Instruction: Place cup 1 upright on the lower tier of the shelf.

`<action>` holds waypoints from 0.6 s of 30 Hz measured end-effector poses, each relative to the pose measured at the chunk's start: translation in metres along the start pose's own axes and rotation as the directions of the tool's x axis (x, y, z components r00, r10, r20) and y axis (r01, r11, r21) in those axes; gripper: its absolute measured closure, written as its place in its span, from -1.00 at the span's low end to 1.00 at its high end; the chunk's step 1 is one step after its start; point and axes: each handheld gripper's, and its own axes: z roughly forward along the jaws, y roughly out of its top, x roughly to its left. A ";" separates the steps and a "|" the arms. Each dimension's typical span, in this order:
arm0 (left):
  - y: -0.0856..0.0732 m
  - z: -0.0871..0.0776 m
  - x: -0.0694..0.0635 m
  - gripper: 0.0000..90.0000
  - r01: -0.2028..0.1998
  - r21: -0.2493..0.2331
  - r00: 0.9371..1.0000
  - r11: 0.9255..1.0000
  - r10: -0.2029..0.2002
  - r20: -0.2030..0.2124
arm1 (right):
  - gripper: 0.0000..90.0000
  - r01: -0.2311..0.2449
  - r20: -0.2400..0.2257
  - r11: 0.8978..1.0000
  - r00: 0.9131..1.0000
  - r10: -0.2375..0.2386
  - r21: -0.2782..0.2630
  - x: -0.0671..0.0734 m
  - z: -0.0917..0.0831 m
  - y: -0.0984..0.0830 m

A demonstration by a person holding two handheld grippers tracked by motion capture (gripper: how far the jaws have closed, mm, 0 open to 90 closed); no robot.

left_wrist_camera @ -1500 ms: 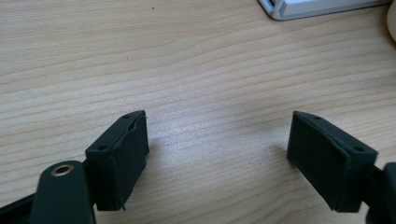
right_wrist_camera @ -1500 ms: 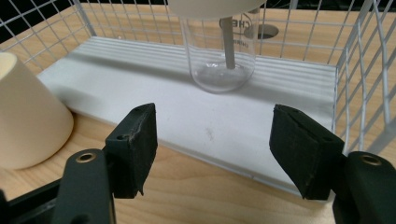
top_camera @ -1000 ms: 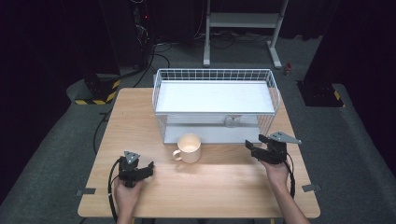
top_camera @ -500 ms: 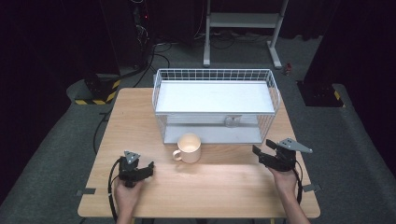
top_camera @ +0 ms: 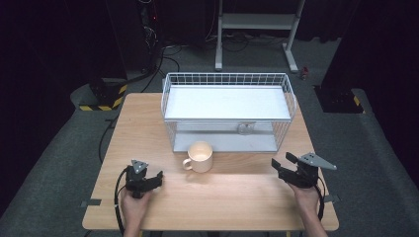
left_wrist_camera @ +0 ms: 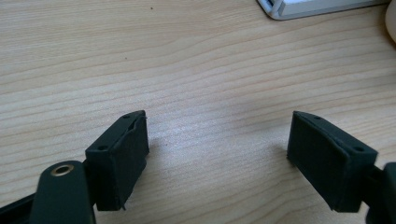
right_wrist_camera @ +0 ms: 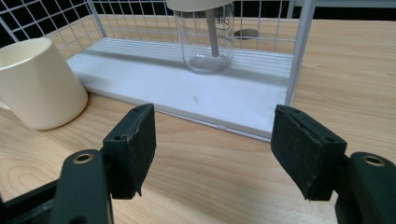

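A cream mug (top_camera: 200,156) stands upright on the wooden table (top_camera: 237,197), just in front of the near edge of a white wire rack (top_camera: 227,111), with its handle turned to the left. The rack has a white shelf on top and a white base tray below. A clear glass jar (right_wrist_camera: 204,39) stands on that tray under the shelf, towards the right; in the high view it is little more than a faint outline, so its lid cannot be made out there.

The left gripper (top_camera: 148,181) sits low over the near left part of the table, held by the person's left hand (top_camera: 132,207). Its jaws are spread with bare wood between them, and it stands well apart from the mug, which lies to its right and farther off. In the left gripper view (left_wrist_camera: 217,154) a corner of the rack's base shows at the far right.

The right gripper (top_camera: 282,167) is at the near right, held by the right hand (top_camera: 305,195), jaws also spread and holding nothing. It points left and away toward the rack. In the right gripper view (right_wrist_camera: 212,140) the jar stands straight ahead beyond the open jaws, and the mug is off to the left, near but not touched.
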 end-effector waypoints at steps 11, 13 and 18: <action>0.000 0.000 0.000 -0.54 0.000 0.000 1.000 1.000 0.000 0.000 | -0.31 0.020 0.014 0.999 1.000 -0.021 0.043 0.003 -0.003 -0.018; 0.000 0.000 0.000 -0.54 0.000 0.000 1.000 1.000 0.000 0.000 | -0.31 0.022 0.012 0.999 1.000 -0.023 0.048 0.003 -0.003 -0.019; 0.000 0.000 0.000 -0.54 0.001 0.000 1.000 1.000 -0.001 0.001 | -0.31 0.027 0.026 0.997 0.999 -0.029 0.065 0.002 -0.005 -0.027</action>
